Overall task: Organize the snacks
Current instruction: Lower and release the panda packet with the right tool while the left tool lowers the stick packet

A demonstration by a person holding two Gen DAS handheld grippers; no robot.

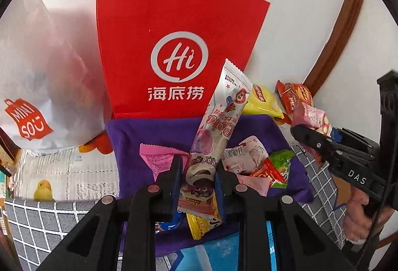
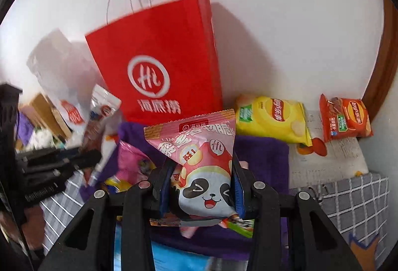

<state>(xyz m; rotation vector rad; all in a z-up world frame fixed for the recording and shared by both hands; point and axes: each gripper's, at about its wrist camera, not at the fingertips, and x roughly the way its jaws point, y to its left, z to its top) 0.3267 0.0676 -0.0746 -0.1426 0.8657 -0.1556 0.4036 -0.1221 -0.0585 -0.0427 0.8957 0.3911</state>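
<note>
Left gripper (image 1: pixel 196 186) fingers clamped on long white-pink lolly wrapper (image 1: pixel 214 136); right gripper (image 2: pixel 201 186) fingers clamped on pink panda snack pouch (image 2: pixel 204 166). Carrying step; next likely calls for reaching red paper bag (image 1: pixel 159 29) mouth.

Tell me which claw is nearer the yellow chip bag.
Right. The right claw, holding a pink packet, sits just beside the yellow chip bag; the left claw is farther back over the purple cloth.

Grid-cloth bench (image 2: pixel 360 199) under snacks
A purple cloth (image 1: pixel 139 139) lies on it; the red bag (image 1: pixel 174 47) stands, seemingly, at its back edge.
</note>
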